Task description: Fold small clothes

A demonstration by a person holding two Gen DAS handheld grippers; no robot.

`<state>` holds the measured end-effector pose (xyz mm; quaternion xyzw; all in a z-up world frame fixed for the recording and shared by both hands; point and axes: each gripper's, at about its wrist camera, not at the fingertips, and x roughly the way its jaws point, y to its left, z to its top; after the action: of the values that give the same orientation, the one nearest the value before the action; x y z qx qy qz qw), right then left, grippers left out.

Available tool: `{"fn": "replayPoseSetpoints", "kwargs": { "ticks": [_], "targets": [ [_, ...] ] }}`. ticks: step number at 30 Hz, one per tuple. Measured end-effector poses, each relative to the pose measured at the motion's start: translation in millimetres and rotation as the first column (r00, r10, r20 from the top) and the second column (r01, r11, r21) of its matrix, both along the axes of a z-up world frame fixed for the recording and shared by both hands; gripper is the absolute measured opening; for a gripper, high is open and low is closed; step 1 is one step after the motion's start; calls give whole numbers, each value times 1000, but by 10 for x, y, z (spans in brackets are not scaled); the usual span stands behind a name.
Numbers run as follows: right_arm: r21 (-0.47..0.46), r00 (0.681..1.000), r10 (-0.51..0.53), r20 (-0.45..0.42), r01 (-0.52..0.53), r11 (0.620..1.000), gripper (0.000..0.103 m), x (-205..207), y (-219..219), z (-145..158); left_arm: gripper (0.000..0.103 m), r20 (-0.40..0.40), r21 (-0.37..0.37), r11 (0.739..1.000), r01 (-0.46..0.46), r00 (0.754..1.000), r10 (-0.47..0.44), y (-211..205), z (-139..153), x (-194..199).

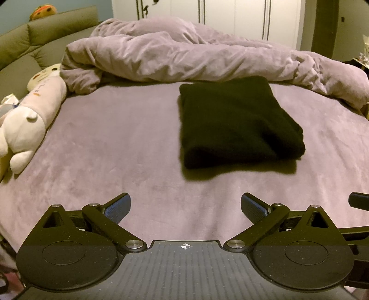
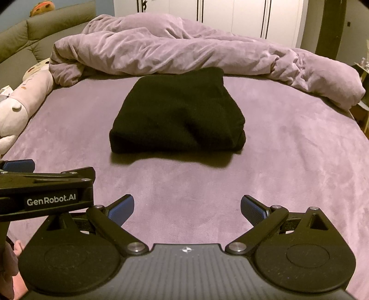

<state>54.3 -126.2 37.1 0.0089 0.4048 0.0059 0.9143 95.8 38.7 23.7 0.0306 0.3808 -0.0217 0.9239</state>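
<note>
A black garment (image 1: 237, 122) lies folded into a thick rectangle on the mauve bed sheet (image 1: 110, 143). In the right wrist view the same black garment (image 2: 177, 115) sits straight ahead, its folded edge facing me. My left gripper (image 1: 185, 206) is open and empty, held back from the garment's near left corner. My right gripper (image 2: 186, 206) is also open and empty, a short way in front of the garment. The left gripper's body (image 2: 46, 191) shows side-on at the left of the right wrist view.
A crumpled mauve duvet (image 1: 184, 55) lies heaped across the far side of the bed. A long plush toy (image 1: 30, 115) rests along the left edge, against an olive padded headboard (image 1: 34, 43). White wardrobe doors (image 1: 230, 13) stand behind. A hand (image 2: 9, 272) shows at lower left.
</note>
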Motion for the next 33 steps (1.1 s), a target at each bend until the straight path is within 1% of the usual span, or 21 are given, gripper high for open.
{"fn": "replayPoseSetpoints", "kwargs": {
  "ticks": [16, 27, 33],
  "targets": [
    [7, 1000, -1, -9, 1, 1000, 99, -4, -20, -29, 103, -5, 8, 1000, 3, 1000, -3, -17, -31, 11],
    [13, 1000, -5, -22, 5, 1000, 99, -2, -46, -56, 103, -33, -5, 1000, 2, 999, -2, -10, -68, 42],
    [18, 1000, 4, -31, -4, 1000, 99, 18, -63, -72, 103, 23, 13, 999, 34, 999, -34, -56, -57, -46]
  ]
}}
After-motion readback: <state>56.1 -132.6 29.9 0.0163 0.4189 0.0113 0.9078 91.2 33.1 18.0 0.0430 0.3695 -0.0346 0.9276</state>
